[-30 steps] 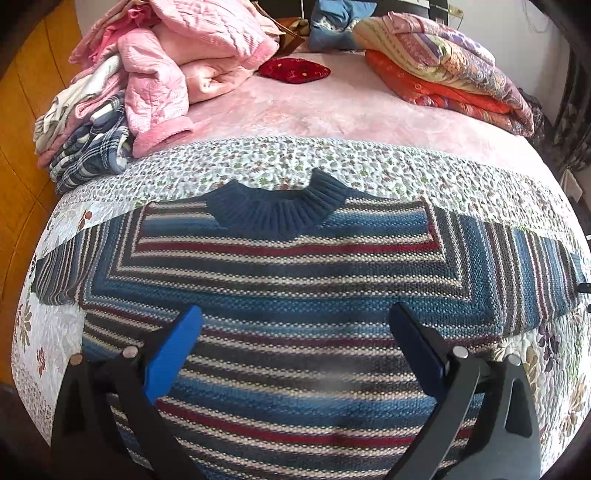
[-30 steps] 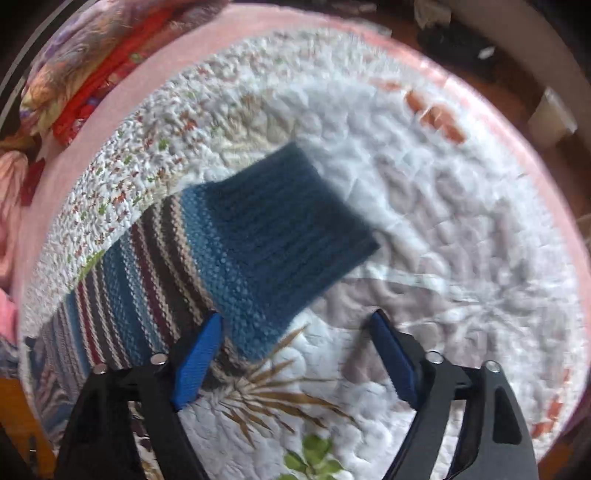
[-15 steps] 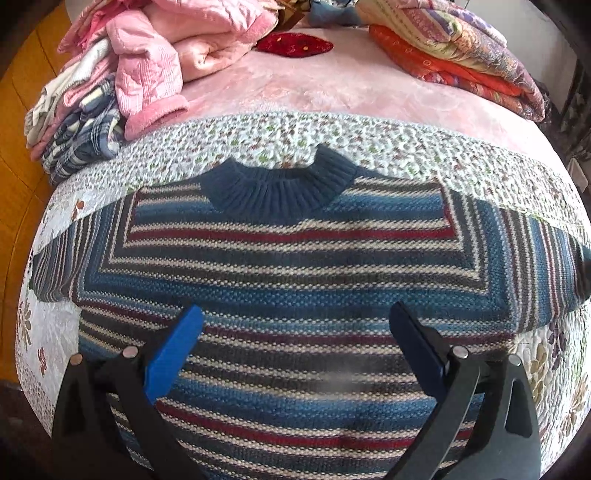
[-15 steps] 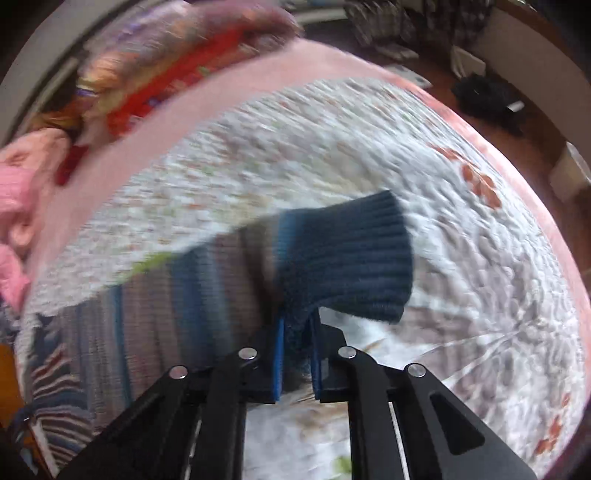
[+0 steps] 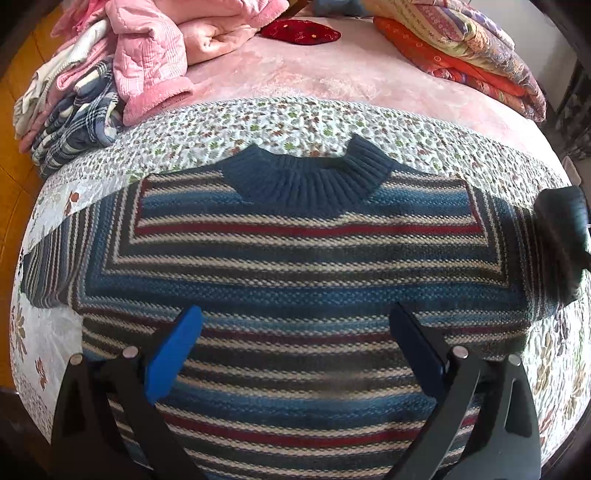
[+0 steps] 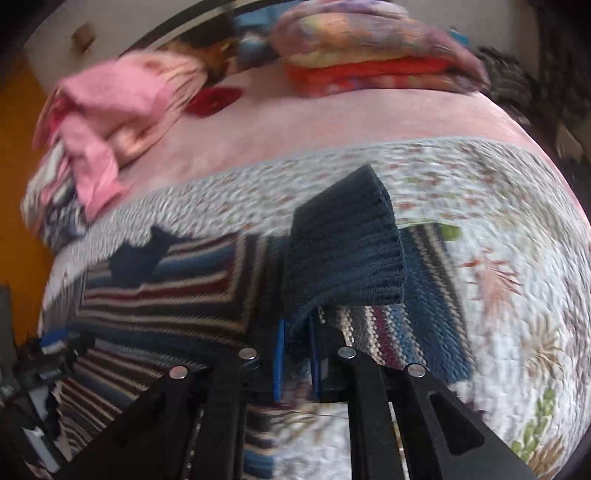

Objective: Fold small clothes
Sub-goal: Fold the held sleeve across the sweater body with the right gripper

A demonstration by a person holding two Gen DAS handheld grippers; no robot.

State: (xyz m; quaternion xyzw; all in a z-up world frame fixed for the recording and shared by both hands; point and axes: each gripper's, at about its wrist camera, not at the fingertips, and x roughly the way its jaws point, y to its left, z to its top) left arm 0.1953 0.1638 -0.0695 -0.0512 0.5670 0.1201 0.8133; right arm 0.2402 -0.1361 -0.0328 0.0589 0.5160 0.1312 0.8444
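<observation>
A striped knit sweater (image 5: 295, 266) in blue, red, cream and grey with a navy ribbed collar (image 5: 306, 177) lies flat on a floral quilt (image 5: 258, 125). My left gripper (image 5: 295, 350) hovers open over the sweater's lower body, nothing between its blue pads. In the right wrist view my right gripper (image 6: 297, 354) is shut on the navy ribbed cuff (image 6: 343, 258) of the right sleeve, lifted and folded back over the striped sleeve (image 6: 417, 321). That raised cuff (image 5: 561, 229) shows at the right edge of the left wrist view.
A heap of pink and plaid clothes (image 5: 122, 62) sits at the back left. Folded orange and patterned quilts (image 5: 461, 48) lie at the back right, with a red cushion (image 5: 301, 31) between them on the pink blanket (image 5: 332, 77). The bed's edge drops off to the right.
My right gripper shut on the sleeve cuff and has lifted it, carrying it leftward over the sleeve. The left gripper has drifted slightly forward, staying open.
</observation>
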